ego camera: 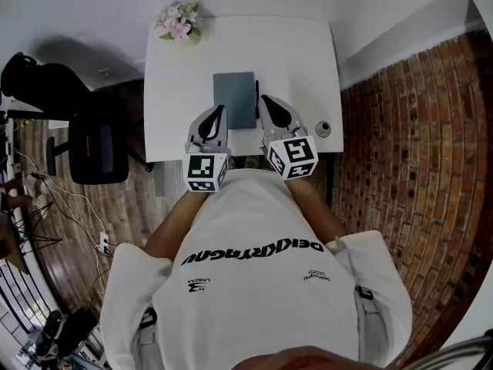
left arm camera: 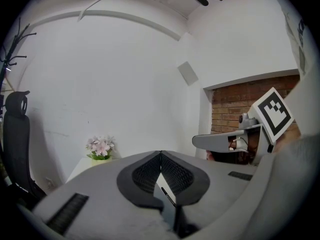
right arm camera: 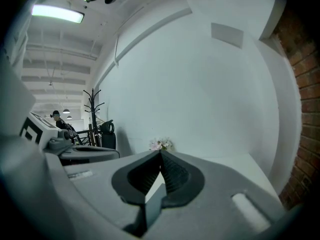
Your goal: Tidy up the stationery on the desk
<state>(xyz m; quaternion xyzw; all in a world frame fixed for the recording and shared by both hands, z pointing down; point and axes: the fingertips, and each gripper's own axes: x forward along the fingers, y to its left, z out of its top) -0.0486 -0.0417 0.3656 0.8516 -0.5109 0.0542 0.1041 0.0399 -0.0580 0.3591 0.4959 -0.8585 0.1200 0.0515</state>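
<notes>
My left gripper [ego camera: 221,110] and right gripper [ego camera: 263,100] are pinched shut, empty, over the white desk's [ego camera: 300,60] near edge. The grey notebook [ego camera: 235,100] lies flat just ahead, a pen [ego camera: 257,91] just beside its right edge. Reaching in with tips closed, I could knock the pen away.

- the white tabletop [ego camera: 300,52] stands with its far edge at the wall
- pink flowers [ego camera: 179,21] on the far left corner
- a grey notebook [ego camera: 234,99] in the middle, a black pen [ego camera: 257,91] just beside its right side
- a small round object [ego camera: 323,129] at the near right corner
</notes>
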